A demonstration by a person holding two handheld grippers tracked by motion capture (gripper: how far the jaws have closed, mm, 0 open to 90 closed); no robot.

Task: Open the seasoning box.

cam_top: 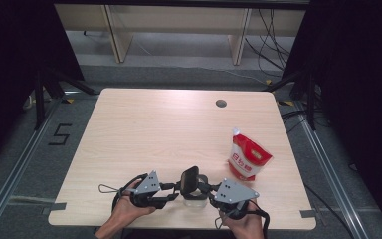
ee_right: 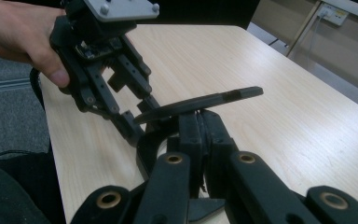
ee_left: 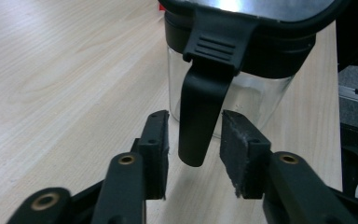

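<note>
Between rough tool pads point(ee_left: 240, 154), smooth black latch point(ee_left: 200, 116)

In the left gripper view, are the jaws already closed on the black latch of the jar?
No, the latch hangs between the open jaws with a gap on each side.

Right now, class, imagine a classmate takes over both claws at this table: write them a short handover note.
Left claw: open, its jaws either side of the jar's hanging black latch, not yet squeezing it.
Right claw: shut on the jar's rim, under the lid.
The clear jar stands at the near table edge, lid raised. The red-and-white pouch lies to the right, untouched.
Done: jar steadied. Left: probably finish working the latch, then deal with the pouch.
</note>
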